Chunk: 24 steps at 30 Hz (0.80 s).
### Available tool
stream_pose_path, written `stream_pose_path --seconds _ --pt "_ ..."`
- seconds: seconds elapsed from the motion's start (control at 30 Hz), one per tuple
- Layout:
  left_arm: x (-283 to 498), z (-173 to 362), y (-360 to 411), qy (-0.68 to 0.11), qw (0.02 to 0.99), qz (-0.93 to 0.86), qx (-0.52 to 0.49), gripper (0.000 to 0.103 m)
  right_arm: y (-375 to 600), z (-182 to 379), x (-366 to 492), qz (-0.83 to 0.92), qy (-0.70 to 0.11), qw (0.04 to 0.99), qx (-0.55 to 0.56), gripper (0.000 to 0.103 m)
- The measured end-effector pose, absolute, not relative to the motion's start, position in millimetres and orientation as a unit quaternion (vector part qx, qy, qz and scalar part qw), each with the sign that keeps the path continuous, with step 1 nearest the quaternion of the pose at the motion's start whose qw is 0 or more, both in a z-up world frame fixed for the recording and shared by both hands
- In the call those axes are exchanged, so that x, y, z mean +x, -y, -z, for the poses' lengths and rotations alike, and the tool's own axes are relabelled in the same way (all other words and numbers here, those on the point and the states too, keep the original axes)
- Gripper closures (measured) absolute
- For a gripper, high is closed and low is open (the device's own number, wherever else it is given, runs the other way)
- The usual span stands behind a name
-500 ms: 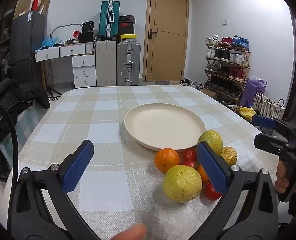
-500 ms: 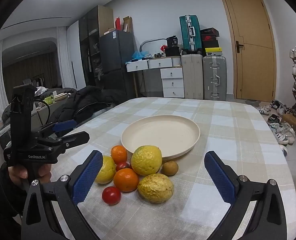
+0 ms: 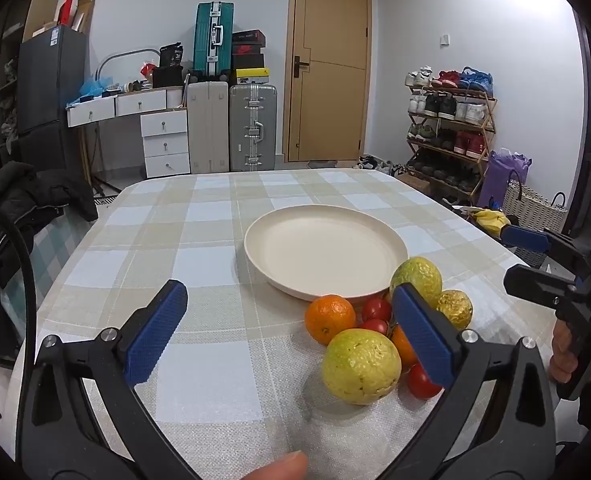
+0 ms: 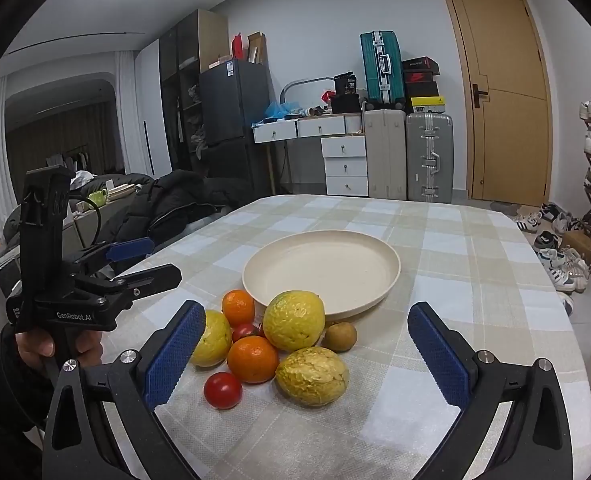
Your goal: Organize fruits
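Observation:
A cream plate [image 3: 393, 250] [image 4: 391, 272] lies empty on the checked table. In front of it sits a heap of fruit: a big yellow-green fruit [image 3: 361, 366] [image 4: 211, 338], a second one [image 3: 417, 276] [image 4: 293, 320], a wrinkled yellow one [image 3: 455, 308] [image 4: 313, 376], two oranges [image 3: 329, 318] [image 4: 253, 358], several small tomatoes [image 3: 375, 308] [image 4: 222, 390] and a small brown fruit [image 4: 339, 336]. My left gripper [image 3: 287, 332] is open and empty, left of the heap. My right gripper [image 4: 305, 354] is open and empty, its fingers on either side of the heap, above the table.
The checked tablecloth [image 3: 199, 248] covers the table. A dark jacket [image 3: 23, 200] hangs by the left edge. A shoe rack [image 3: 447, 128], suitcases [image 3: 231, 120] and a door stand behind. Each gripper shows in the other's view, the right [image 3: 551, 280] and the left [image 4: 95, 284].
Both views stand almost as before. The left gripper has shifted slightly, with the fruit heap a little lower right in its view.

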<state>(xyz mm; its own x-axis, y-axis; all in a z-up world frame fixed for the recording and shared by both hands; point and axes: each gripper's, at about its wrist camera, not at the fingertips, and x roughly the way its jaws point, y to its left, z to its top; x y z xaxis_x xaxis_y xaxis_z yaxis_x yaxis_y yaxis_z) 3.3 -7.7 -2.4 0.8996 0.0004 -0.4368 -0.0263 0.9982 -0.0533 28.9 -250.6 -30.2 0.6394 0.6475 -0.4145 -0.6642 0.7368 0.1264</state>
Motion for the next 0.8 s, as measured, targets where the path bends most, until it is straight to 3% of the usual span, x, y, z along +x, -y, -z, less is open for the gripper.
stream_pose_path --seconds 0.8 --pt "1.6 2.1 5.4 -0.226 0.974 -0.009 -0.028 0.001 253.6 29.3 26.3 -0.358 -0.216 0.908 -0.025 0.0"
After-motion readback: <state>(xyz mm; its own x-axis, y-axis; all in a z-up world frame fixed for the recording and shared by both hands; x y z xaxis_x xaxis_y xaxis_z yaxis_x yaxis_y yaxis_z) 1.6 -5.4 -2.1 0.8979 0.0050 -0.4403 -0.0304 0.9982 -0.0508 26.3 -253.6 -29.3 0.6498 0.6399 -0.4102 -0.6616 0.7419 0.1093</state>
